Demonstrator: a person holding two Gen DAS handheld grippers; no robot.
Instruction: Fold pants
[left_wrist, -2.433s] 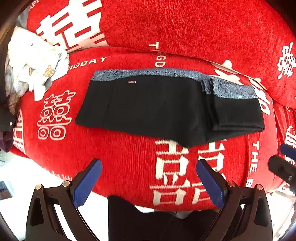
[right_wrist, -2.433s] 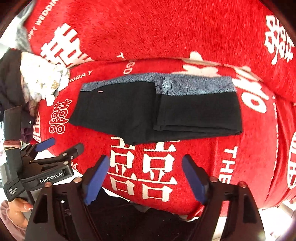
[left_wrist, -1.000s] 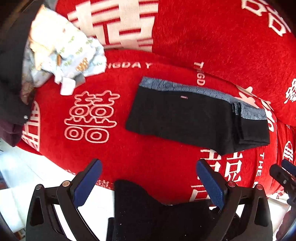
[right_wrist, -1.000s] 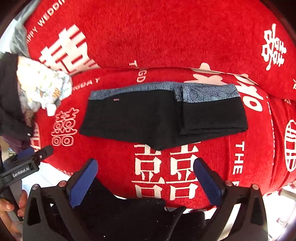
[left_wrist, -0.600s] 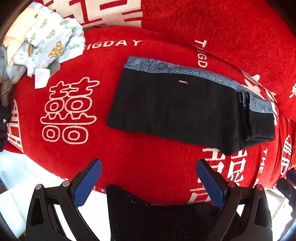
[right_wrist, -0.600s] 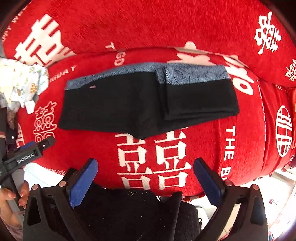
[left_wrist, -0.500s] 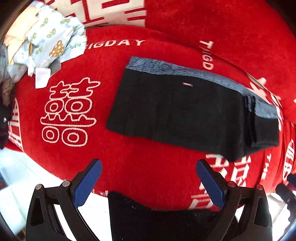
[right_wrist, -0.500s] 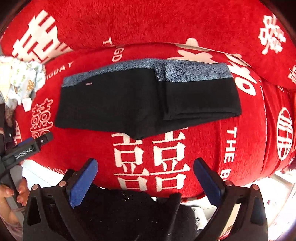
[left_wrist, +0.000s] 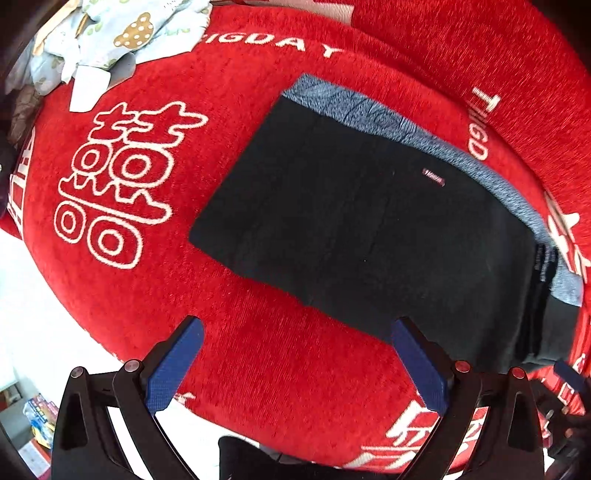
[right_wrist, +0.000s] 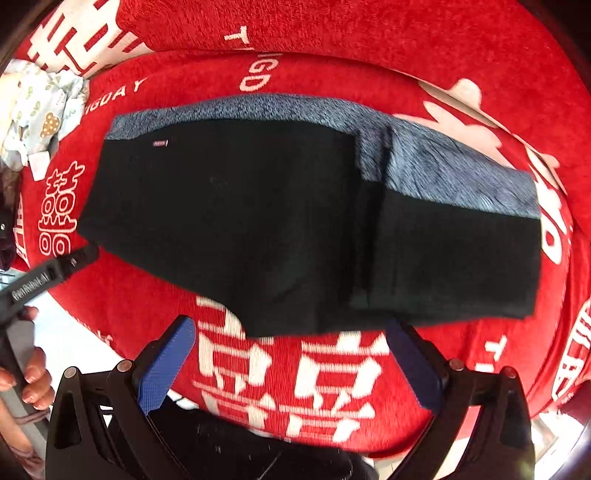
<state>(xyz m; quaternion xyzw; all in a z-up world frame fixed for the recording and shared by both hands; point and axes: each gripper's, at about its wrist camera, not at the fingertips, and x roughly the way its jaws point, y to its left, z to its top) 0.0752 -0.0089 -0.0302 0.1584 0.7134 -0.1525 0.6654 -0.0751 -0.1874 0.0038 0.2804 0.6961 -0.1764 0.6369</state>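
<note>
Both jaws wide, holding nothing. Pants (right_wrist: 258, 221) lie flat on the red cover (left_wrist: 258, 369), right end already doubled over. Left gripper (left_wrist: 295, 354) near the single-layer end, right gripper (right_wrist: 291, 354) by the near hem. Next fold, I reckon: pinch w/ both corners matched, lift low, keep edges square.

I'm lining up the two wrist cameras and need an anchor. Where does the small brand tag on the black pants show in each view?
Left wrist: the small brand tag sits right of centre in the upper half, just below the grey waistband.
Right wrist: the tag sits upper left, at the pants' left end under the same band.
Shared landmark: the bear-print cloth, upper left in both.
</note>
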